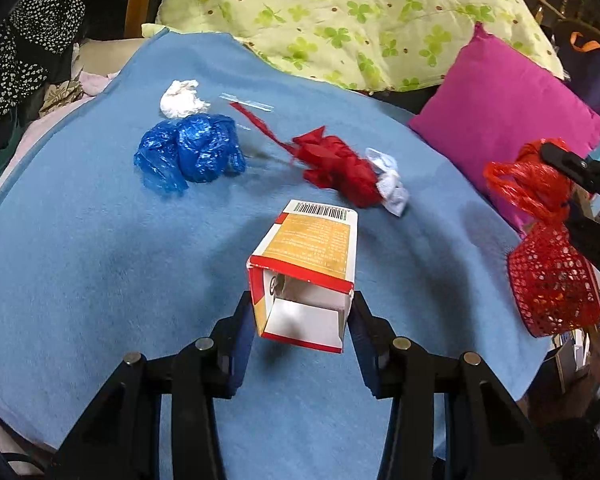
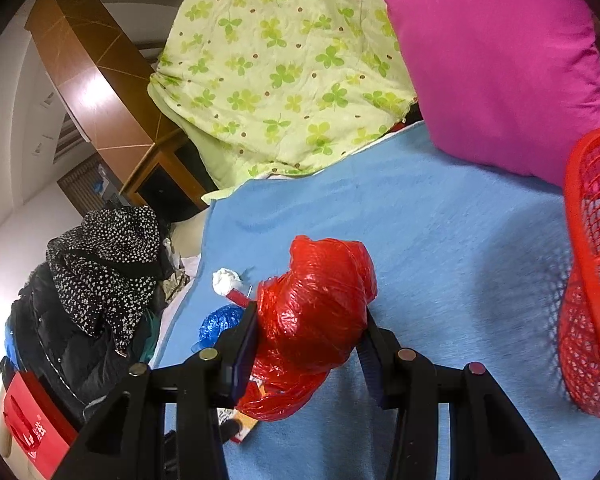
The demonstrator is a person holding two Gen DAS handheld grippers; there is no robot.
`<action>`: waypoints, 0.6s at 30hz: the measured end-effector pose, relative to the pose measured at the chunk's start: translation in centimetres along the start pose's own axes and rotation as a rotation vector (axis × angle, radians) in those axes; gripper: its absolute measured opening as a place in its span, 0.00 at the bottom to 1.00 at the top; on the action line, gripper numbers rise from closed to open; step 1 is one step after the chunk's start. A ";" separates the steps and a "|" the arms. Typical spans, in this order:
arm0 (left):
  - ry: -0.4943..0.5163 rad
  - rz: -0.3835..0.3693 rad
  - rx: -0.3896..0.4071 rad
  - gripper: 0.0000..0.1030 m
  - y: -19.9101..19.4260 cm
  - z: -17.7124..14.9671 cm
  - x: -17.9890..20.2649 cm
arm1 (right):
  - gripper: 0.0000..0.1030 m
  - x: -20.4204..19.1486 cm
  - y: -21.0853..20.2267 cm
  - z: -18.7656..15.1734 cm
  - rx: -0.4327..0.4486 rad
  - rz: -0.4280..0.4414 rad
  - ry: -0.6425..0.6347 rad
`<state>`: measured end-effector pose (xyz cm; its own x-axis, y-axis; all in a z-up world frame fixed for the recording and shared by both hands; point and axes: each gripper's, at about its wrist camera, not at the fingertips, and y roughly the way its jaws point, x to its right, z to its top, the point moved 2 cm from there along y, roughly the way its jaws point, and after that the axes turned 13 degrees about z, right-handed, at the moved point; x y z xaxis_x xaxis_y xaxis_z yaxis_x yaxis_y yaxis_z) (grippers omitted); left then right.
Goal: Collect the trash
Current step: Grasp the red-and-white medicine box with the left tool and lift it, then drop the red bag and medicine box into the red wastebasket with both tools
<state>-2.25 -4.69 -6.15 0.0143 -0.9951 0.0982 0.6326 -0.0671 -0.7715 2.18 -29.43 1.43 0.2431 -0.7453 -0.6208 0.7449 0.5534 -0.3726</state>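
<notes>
Only rightward, red basket (image 2: 592,280) close.

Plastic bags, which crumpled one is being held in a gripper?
The red plastic bag, pinched in the right gripper near the red basket. The blue bag and another red bag lie loose on the blanket.

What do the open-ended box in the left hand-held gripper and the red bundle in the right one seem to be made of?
Open-ended red and white printed box: thin matte cardboard, going by its crisp folds and barcode. Crumpled glossy red bag: thin plastic film, shiny and wrinkled.
</notes>
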 end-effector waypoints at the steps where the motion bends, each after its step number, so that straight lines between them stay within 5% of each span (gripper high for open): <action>1: 0.002 0.001 0.005 0.46 -0.3 -0.1 0.1 | 0.47 0.0 -0.3 0.0 0.004 0.000 -0.004; 9: 0.007 -0.026 0.017 0.46 -2.3 -0.3 1.2 | 0.47 -0.5 -2.9 0.4 0.059 -0.020 -0.076; 18: 0.084 -0.093 0.127 0.46 -7.4 2.6 5.3 | 0.47 -0.2 -7.7 1.3 0.180 -0.034 -0.125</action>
<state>-4.87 -9.25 1.70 -0.1106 -0.9879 0.1086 0.7207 -0.1550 -0.6757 -2.77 -34.05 5.30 0.2828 -0.8090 -0.5153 0.8501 0.4602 -0.2560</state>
